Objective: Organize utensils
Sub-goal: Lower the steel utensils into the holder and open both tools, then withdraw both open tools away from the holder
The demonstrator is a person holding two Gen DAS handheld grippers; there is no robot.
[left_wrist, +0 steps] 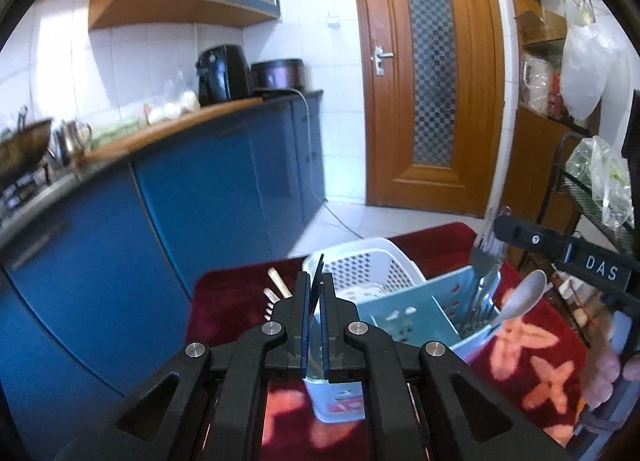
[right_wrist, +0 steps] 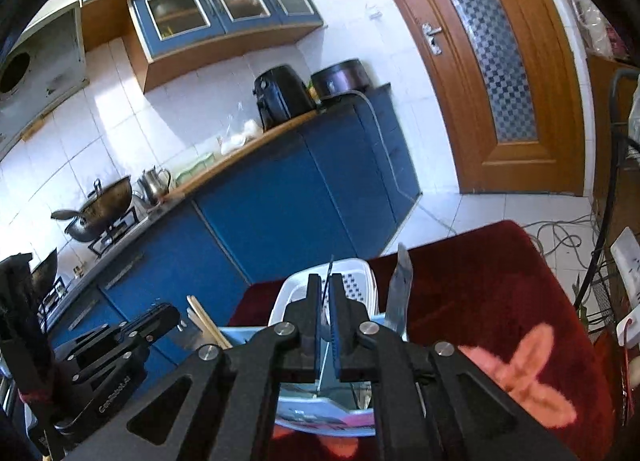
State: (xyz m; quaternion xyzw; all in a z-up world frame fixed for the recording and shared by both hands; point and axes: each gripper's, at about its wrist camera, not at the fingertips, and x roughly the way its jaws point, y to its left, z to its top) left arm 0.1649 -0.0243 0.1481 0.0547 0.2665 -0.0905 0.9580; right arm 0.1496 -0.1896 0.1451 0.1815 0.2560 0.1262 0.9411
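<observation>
Both the left tool (left_wrist: 316, 293) and right tool (right_wrist: 329, 301) are closed, empty. The forks (left_wrist: 482, 285) at right of frame (thin, slick steel) look light, stiff; pinch mid-handle.

White tiled walls (left_wrist: 168, 57), blue cabinets (left_wrist: 208, 197), wooden door (left_wrist: 430, 73), pale tiled floor (right_wrist: 500, 213), daylight

We see our right gripper (right_wrist: 329, 293) nearly closed over a light blue plastic utensil caddy (right_wrist: 320, 417), white perforated basket (right_wrist: 352, 281) behind it. Wooden chopsticks (right_wrist: 206, 321) and a steel knife blade (right_wrist: 400, 293) stick up, all on the dark red flowered cloth (right_wrist: 500, 301).
</observation>
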